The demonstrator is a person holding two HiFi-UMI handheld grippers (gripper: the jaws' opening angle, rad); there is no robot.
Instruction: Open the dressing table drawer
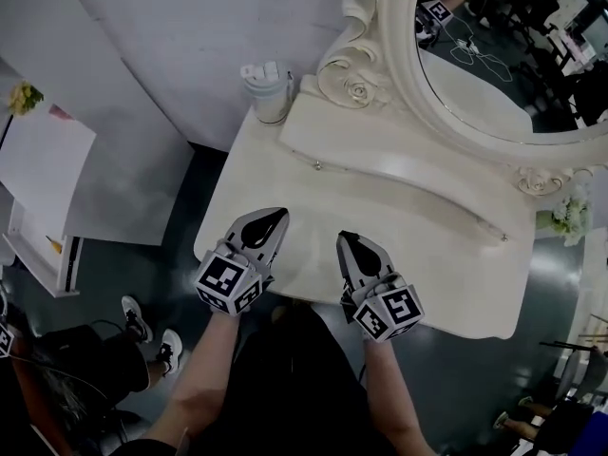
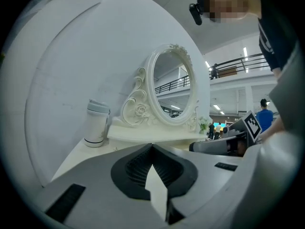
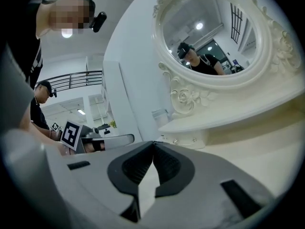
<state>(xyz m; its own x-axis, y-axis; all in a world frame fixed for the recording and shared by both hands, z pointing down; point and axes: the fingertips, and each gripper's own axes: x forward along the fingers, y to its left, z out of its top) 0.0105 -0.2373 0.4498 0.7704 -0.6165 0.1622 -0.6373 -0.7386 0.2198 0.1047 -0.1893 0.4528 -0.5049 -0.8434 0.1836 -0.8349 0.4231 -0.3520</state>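
The cream dressing table (image 1: 446,264) carries an oval mirror (image 1: 494,55) on a raised shelf (image 1: 380,155), and small knobs (image 1: 317,165) show on that shelf's front. No drawer under the tabletop shows from above. My left gripper (image 1: 282,215) hovers over the table's near left part with its jaws shut and empty; its tips (image 2: 152,147) meet, pointing at the mirror (image 2: 171,87). My right gripper (image 1: 344,237) is beside it near the front edge, also shut with nothing held. Its tips (image 3: 153,143) point toward the shelf knobs (image 3: 175,140).
A white lidded tumbler (image 1: 269,91) stands at the table's back left corner. A white curved wall panel (image 1: 190,36) rises behind. A low white cabinet (image 1: 43,207) stands left, with a seated person's sneakers (image 1: 142,335) nearby. White flowers (image 1: 570,217) sit at the right.
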